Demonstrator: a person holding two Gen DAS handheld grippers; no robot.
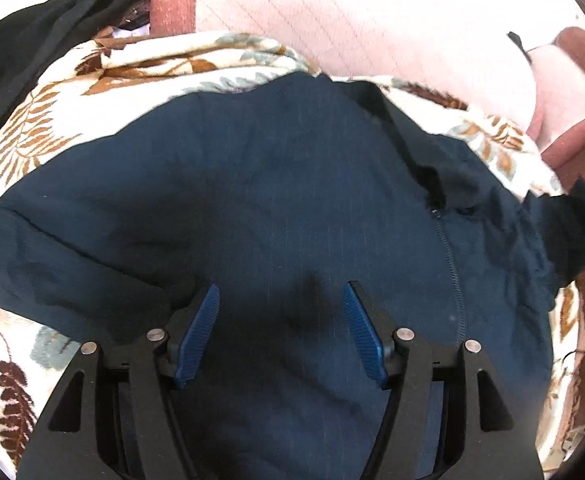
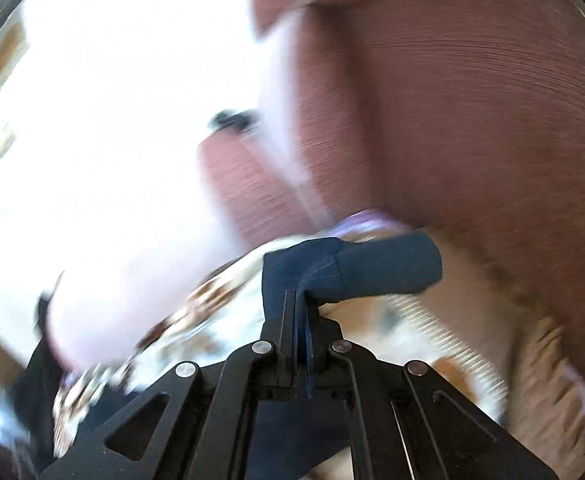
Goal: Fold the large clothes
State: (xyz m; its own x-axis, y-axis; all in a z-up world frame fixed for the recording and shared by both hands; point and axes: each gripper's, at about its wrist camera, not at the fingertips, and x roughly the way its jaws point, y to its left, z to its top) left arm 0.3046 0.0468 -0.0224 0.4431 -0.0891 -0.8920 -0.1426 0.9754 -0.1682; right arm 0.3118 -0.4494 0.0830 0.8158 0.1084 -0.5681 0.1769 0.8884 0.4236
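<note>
While the left gripper (image 1: 280, 328) hovers with jaws apart over a navy garment (image 1: 276, 200) spread on a leaf-print blanket (image 1: 52, 120), the right gripper (image 2: 298, 320) is clamped on a navy corner (view blurred). Likely mid-fold; next, carry that corner across and lay it flat.

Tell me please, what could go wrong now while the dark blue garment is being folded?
1. The right tongs pinch only a small bit of the navy garment; it may slip out.
2. The left tongs are open above it, so pulling may drag the garment across the leaf-print blanket.
</note>
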